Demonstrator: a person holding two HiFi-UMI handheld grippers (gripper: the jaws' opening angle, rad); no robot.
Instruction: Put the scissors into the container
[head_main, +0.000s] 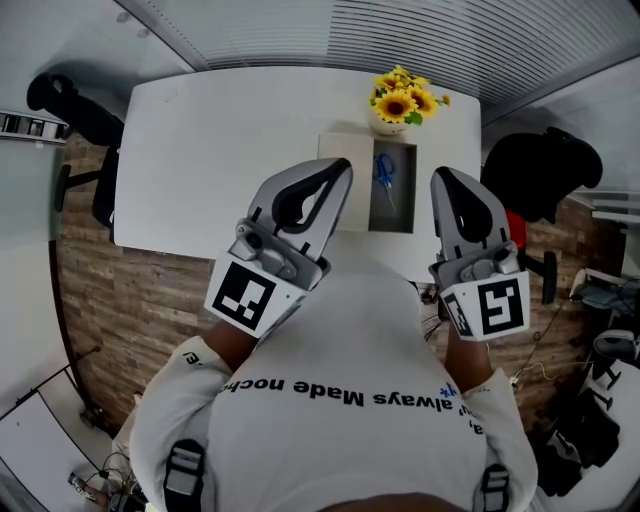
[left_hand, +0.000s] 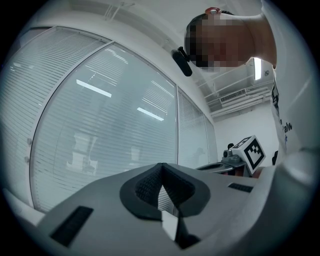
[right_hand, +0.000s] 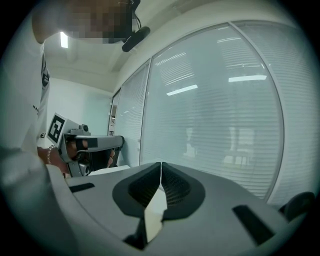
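My left gripper (head_main: 343, 165) hiding the near-left corner of the container (head_main: 398, 212), scissors (head_main: 385, 178) inside the container too small to tell their blades apart, table (head_main: 200, 150) edge nearest the container behind my shirt (head_main: 350, 340)

Scissors (head_main: 385, 172) are blue, sunflowers (head_main: 403, 100) yellow (table (head_main: 230, 150) white).

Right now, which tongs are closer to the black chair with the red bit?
Right. The right tongs are held up just beside the black chair. The left tongs are held up on the other side of the container, farther from that chair.
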